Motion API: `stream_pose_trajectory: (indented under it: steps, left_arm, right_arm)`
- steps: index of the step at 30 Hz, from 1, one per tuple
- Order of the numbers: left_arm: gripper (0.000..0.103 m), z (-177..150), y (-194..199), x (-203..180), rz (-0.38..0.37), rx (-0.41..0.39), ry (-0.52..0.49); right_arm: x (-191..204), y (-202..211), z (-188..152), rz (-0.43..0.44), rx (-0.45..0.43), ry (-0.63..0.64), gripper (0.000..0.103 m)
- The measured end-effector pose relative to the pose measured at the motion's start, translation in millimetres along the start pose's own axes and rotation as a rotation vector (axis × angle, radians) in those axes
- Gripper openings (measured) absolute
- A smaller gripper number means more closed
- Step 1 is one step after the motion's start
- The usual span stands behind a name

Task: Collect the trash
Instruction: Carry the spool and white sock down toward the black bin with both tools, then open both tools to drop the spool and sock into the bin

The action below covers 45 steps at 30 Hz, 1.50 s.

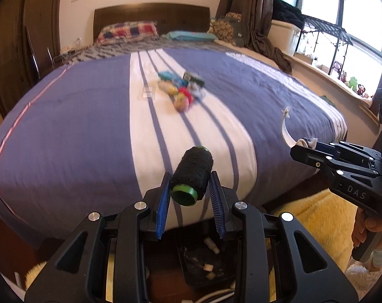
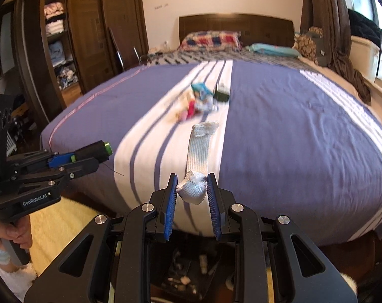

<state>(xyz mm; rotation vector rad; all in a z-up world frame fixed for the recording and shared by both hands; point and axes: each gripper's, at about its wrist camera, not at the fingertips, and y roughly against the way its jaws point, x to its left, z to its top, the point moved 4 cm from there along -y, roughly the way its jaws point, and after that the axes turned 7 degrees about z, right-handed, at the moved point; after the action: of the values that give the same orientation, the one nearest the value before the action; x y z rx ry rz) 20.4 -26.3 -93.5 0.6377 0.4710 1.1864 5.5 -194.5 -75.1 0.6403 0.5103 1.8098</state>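
My left gripper [image 1: 191, 189] is shut on a black thread spool [image 1: 192, 174] with green ends, held off the foot of the bed. From the right wrist view the same spool [image 2: 92, 151] sticks out of the left gripper [image 2: 90, 157]. My right gripper [image 2: 192, 188] is shut on a pale woven strap [image 2: 198, 151], its folded end between the pads and its frayed end reaching forward. In the left wrist view the right gripper [image 1: 300, 149] holds the strap [image 1: 285, 128] at the right. A heap of small colourful trash [image 1: 180, 88] [image 2: 201, 98] lies mid-bed. A dark bin [image 1: 203, 260] [image 2: 188, 272] sits below both grippers.
The bed [image 1: 77, 126] [image 2: 304, 139] wears a purple cover with white stripes, pillows [image 1: 130, 31] at the headboard. A yellow rug [image 1: 314, 217] covers the floor at its foot. A wardrobe [image 2: 64, 38] stands left; a window ledge with toys [image 1: 352, 83] runs right. A hand [image 2: 16, 232] grips the left tool.
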Motion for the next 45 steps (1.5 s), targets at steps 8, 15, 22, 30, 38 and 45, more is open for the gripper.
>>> stream_pose_trajectory:
  steps: [8,15,22,30,38,45]
  left_arm:
    - [0.029,-47.0,-29.9,-1.7,-0.013,0.118,0.010]
    - [0.029,-86.6,-64.3,-13.8,-0.030,0.226,-0.008]
    - [0.029,-116.6,-98.6,-21.6,-0.043,0.332,-0.016]
    - [0.029,-145.7,-138.2,-30.3,-0.093,0.466,-0.013]
    - [0.029,-158.9,-156.4,-35.2,-0.121,0.538,-0.018]
    - [0.039,-160.3,-161.0,-29.1,-0.106,0.558,-0.001]
  right_arm:
    - [-3.3,-29.8,-52.1,0.012,0.134,-0.040,0.025]
    - [-12.3,-56.2,-91.7,0.011,0.235,-0.086,0.025]
    - [-18.1,-80.0,-122.3,0.010,0.324,-0.121,0.025]
    - [-20.6,-106.1,-151.8,0.039,0.423,-0.174,0.025]
    - [-17.8,-132.5,-161.6,0.055,0.497,-0.206,0.027]
    - [-25.1,-141.6,-157.6,0.069,0.501,-0.240,0.043]
